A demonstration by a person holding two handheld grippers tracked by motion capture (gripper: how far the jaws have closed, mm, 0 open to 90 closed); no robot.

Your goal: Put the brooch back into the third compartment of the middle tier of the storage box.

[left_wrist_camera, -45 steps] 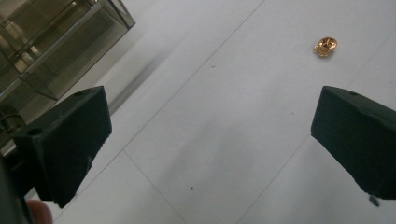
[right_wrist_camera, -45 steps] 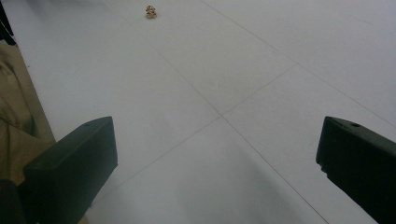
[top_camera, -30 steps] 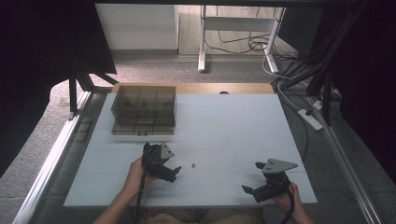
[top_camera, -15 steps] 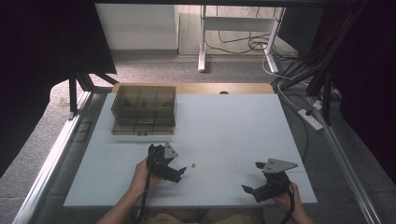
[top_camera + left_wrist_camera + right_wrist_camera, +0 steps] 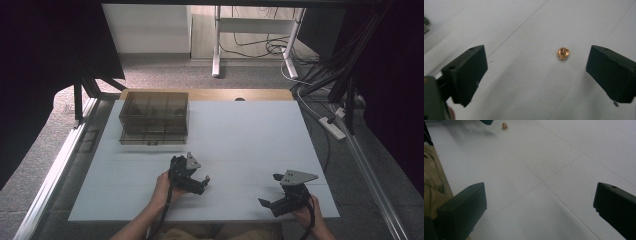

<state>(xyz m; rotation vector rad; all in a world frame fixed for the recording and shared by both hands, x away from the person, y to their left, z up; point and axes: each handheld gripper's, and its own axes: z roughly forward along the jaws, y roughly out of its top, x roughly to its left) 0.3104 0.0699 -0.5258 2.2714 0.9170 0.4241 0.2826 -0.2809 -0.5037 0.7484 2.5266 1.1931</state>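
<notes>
A small copper-coloured piece [image 5: 563,53] lies on the white table, also seen far off as that piece [image 5: 504,125]. My left gripper [image 5: 536,70] hovers low over it, jaws wide apart on either side and touching nothing; they have just been closing a little, with the piece between them. In the high view the left gripper [image 5: 204,182] sits at the front centre-left, held by a hand. My right gripper [image 5: 270,190] rests at the front right, jaws wide; between its jaws [image 5: 539,207] is bare table.
A dark see-through drawer box [image 5: 154,117] stands at the back left of the table [image 5: 250,135]. A tip of the left gripper [image 5: 486,122] shows in the right gripper view. Cables and a power strip [image 5: 332,127] lie on the floor to the right.
The left gripper has moved right and lower across the table toward the small piece. The right gripper has kept still.
</notes>
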